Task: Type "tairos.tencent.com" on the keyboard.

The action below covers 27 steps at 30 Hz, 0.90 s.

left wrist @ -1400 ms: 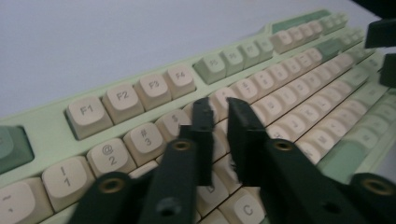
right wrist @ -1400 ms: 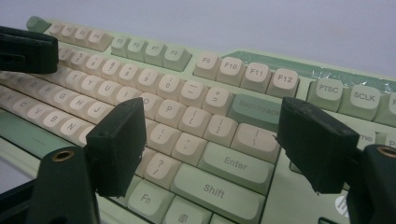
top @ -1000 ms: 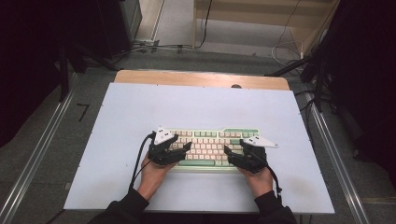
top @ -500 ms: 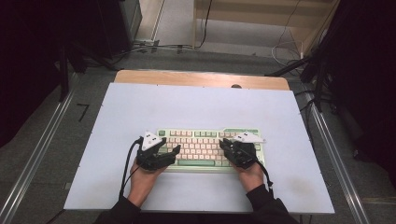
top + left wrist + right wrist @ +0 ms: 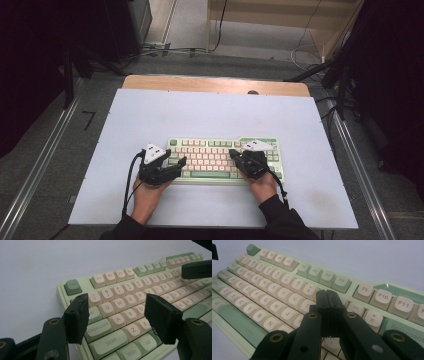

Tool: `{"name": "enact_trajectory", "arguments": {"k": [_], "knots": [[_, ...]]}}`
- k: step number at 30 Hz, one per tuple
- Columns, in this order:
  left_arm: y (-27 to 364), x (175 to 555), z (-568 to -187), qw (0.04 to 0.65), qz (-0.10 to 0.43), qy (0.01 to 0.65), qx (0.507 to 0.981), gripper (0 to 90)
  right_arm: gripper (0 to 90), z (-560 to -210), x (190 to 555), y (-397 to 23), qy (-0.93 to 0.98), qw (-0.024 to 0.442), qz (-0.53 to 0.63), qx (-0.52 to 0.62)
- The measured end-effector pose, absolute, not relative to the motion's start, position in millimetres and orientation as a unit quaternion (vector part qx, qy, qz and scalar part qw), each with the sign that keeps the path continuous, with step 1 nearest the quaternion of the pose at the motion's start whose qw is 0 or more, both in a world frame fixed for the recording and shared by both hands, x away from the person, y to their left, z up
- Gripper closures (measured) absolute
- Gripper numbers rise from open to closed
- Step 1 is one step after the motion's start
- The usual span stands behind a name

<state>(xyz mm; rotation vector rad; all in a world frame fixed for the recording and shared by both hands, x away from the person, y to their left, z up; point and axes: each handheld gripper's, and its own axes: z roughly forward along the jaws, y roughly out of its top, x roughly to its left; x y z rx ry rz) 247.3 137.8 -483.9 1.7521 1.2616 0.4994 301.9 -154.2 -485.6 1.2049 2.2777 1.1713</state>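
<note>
Two grippers hover over the keyboard (image 5: 222, 160): left gripper (image 5: 117, 317) spread wide, right gripper (image 5: 327, 302) pinched together, empty. Rigid, probably weighty; grip its side edges, not keycaps.

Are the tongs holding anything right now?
No. The left tongs stand open over the keyboard, and the right tongs have just closed with nothing between them.

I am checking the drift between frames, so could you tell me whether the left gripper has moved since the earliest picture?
Yes. In the high view the left gripper has shifted left along the keyboard, from over its keys to its left end.
</note>
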Motion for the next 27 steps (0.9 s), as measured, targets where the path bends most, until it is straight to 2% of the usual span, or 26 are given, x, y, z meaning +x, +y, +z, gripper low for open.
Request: {"name": "enact_trajectory", "arguments": {"k": [27], "knots": [[143.5,243.1,-484.3,0.445,0.203,0.517,0.703,36.9,87.7,-489.2,305.6,-146.7,0.805,0.147,0.398,0.416]]}}
